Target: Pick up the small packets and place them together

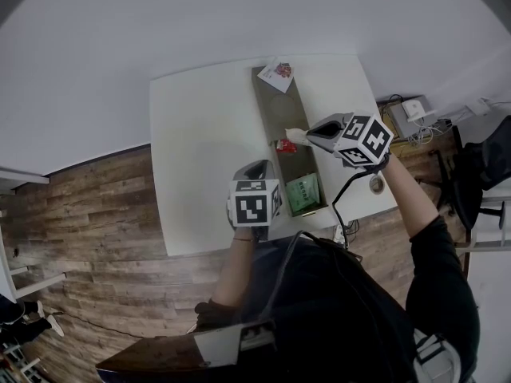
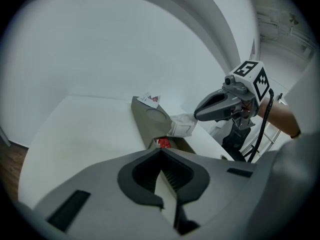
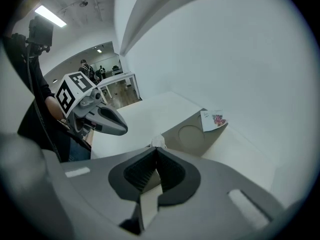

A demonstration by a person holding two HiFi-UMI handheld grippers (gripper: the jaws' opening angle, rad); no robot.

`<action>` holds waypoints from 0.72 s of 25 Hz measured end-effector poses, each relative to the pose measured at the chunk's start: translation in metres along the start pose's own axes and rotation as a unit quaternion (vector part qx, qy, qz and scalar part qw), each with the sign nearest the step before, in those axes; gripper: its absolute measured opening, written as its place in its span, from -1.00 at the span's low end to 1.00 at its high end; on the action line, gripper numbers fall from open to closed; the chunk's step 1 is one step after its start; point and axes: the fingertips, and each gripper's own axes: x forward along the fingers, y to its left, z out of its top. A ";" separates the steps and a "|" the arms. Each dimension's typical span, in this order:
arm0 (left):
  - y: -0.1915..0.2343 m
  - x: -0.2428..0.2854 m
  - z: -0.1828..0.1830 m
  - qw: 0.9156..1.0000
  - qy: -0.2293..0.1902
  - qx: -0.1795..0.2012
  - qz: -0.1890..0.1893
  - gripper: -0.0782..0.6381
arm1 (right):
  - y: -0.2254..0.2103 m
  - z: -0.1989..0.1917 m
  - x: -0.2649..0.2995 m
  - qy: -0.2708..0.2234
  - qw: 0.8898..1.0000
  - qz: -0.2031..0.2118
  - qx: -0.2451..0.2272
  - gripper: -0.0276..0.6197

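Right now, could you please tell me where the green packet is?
In the head view, the green packet lies in the near end of the long tray, just this side of the red packet.

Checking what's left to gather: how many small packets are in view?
4: a printed white packet at the tray's far end, a plain white packet in the right gripper, a red packet below it, a green packet at the near end. Others may be hidden.

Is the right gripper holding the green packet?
No, the right gripper grips a white packet; the green packet lies in the tray.
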 end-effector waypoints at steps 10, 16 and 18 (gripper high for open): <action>0.009 0.009 0.008 1.000 0.004 -0.003 0.002 -0.79 | -0.050 0.051 0.003 -0.032 0.999 -0.037 -0.006 -0.91; 0.014 0.015 0.012 1.000 0.004 -0.010 0.000 -0.79 | -0.069 0.074 0.020 -0.026 0.999 -0.042 -0.020 -0.91; 0.017 0.016 0.012 1.000 0.006 -0.013 0.000 -0.79 | -0.074 0.084 0.025 -0.028 0.999 -0.040 -0.020 -0.91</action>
